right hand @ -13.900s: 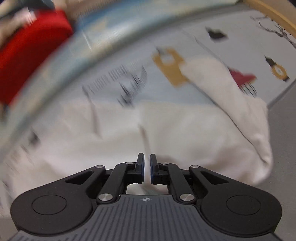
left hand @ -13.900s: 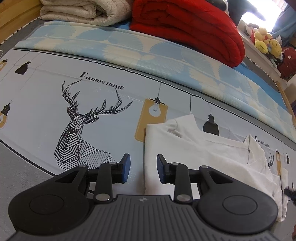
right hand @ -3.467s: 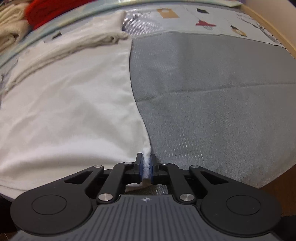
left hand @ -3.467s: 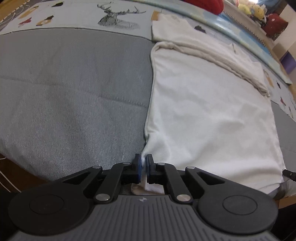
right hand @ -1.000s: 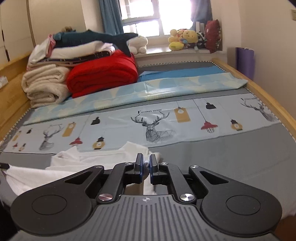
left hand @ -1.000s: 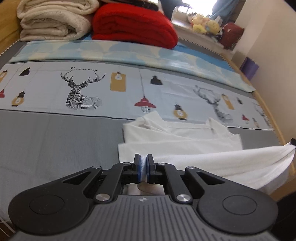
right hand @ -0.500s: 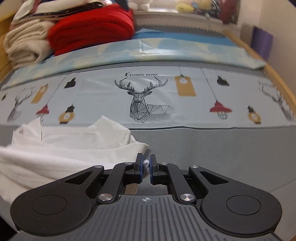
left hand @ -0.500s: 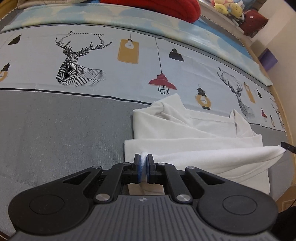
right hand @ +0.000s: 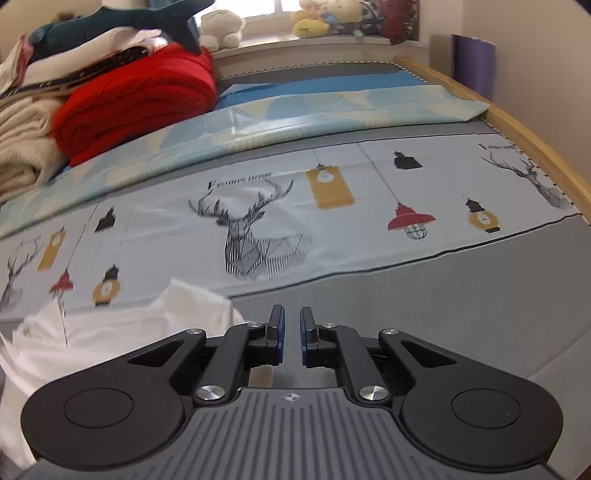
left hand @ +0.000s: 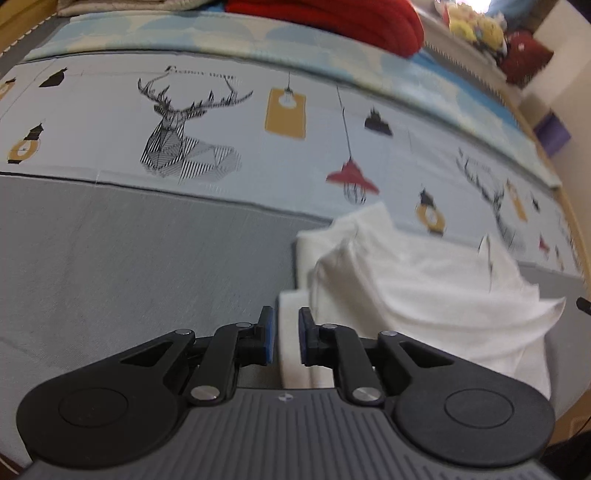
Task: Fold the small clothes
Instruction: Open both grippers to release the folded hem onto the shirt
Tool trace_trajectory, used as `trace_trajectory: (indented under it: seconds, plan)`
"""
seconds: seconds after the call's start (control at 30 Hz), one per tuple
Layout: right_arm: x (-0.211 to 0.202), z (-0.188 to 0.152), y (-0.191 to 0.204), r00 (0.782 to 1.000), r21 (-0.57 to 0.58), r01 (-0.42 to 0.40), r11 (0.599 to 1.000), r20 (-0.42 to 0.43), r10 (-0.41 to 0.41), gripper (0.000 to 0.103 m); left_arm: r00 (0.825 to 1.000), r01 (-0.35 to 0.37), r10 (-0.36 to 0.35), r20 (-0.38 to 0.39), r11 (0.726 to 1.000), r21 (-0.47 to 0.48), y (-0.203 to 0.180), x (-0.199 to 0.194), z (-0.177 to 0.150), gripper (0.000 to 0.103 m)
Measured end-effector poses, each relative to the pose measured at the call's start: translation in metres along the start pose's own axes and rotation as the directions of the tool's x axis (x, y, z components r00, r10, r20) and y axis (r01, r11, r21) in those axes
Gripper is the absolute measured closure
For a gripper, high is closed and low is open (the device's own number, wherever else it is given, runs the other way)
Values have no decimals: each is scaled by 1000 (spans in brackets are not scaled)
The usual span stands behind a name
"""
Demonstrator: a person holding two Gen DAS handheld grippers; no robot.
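Observation:
A white shirt point(left hand: 424, 291) lies folded over on the grey bed cover, its lower half laid up over its upper half. My left gripper point(left hand: 283, 338) is open just above the shirt's near left corner, with white cloth showing between the fingers but not pinched. In the right wrist view the same shirt point(right hand: 122, 332) lies at lower left. My right gripper point(right hand: 291, 339) is slightly open and empty, just right of the shirt's right edge, over the grey cover.
A printed sheet with deer and lamps point(right hand: 266, 236) lies beyond the shirt. A red blanket point(right hand: 136, 96) and cream blankets point(right hand: 18, 147) are stacked at the back left. Plush toys point(right hand: 325, 18) sit on the sill. The wooden bed rail point(right hand: 517, 133) runs along the right.
Both grippers have opened and let go of the shirt's hem, which now lies folded over the upper part. The right gripper has tilted up and drawn slightly right of the shirt.

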State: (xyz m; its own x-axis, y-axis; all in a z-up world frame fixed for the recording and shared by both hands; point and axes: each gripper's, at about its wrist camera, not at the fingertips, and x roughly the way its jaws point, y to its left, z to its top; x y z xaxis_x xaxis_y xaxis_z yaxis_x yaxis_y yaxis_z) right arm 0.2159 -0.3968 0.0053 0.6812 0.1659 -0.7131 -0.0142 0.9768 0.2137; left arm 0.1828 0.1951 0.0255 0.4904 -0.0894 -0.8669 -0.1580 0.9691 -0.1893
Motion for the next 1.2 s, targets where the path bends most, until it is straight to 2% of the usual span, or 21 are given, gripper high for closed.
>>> trace_trajectory:
  seconds: [0.23,0.4,0.5,0.57,0.6,0.83,1.2]
  plan:
    - [16,-37,-7,996,-66,-48,997,-76,43,95,1000,-9,8,-17,1000,-6,10,0,-12,84]
    - [23,-48,-1,993,-127,-78,989,-93,67,92,1000,-17,16,-25,1000,-10,5,8,-11,81]
    - [27,-46,3,993,-123,-93,988,-86,83,79,999,-24,24,-31,1000,0,-2,13,-8,80]
    - [31,-43,8,993,-129,-102,986,-78,93,77,999,-19,19,-28,1000,6,-7,16,-7,72]
    - [32,-42,9,992,-130,-106,986,-77,97,77,999,-21,21,-28,1000,12,-10,18,-6,71]
    - [50,-36,19,992,-132,-106,986,-89,95,76,999,-35,35,-40,999,14,-14,36,-2,67]
    - [74,-27,27,991,-100,-105,989,-89,96,75,1000,13,-13,-8,1000,-20,-19,56,9,62]
